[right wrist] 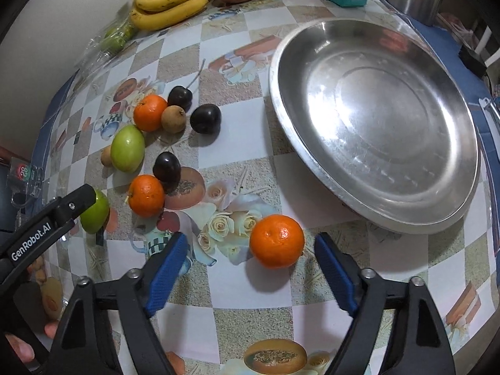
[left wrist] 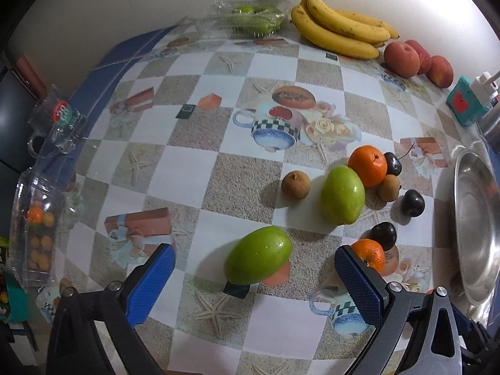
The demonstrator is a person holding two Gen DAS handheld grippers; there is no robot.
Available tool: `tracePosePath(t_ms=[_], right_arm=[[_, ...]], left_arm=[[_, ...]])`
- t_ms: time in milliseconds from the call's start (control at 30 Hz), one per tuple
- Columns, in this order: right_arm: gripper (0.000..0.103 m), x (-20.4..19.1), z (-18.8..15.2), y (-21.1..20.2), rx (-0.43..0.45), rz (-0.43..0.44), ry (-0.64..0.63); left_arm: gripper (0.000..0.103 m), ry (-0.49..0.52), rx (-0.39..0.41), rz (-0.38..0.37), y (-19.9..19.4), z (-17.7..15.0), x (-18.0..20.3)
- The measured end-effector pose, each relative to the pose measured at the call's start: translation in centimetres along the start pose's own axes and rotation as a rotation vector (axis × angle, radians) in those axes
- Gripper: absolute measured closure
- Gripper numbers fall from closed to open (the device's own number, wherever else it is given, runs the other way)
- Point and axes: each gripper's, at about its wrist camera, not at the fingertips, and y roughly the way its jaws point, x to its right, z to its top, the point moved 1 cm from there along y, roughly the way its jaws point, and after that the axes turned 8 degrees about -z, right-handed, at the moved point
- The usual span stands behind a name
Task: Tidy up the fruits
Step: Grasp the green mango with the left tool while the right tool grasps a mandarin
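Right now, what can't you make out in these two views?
- Left view: clear box at the left edge, contents blurred.
- Left view: nearer orange partly behind the left gripper finger.
- Right view: nearest green fruit partly behind the left gripper's finger.

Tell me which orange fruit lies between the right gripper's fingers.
The lone orange fruit nearest the metal basin; the other two sit among the mixed fruits farther left.

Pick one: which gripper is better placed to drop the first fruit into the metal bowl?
Right. The right gripper is open with a lone orange between its fingers, and the metal bowl sits just beyond. The left gripper is open over a green fruit, with the bowl off at its view's right edge.
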Motion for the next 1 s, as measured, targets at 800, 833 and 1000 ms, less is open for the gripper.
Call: tracePosePath(t_ms=[800, 833, 1000], right_arm=[[0.059, 1.2, -0.1, 0.9, -0.012, -0.046, 0.022], [0.060, 1.2, -0.1, 1.0, -0.011, -0.046, 0.021], [0.063, 1.4, -0.2, 0.9, -0.007, -0.040, 0.025]], left_arm=[[0.052, -0.032, -0.042, -0.027, 1.6, 0.0, -0.4], [0.052, -0.031, -0.043, -0.026, 1.6, -0.1, -0.3], [0.052, -0.037, -0.044, -0.027, 1.6, -0.1, -0.4]])
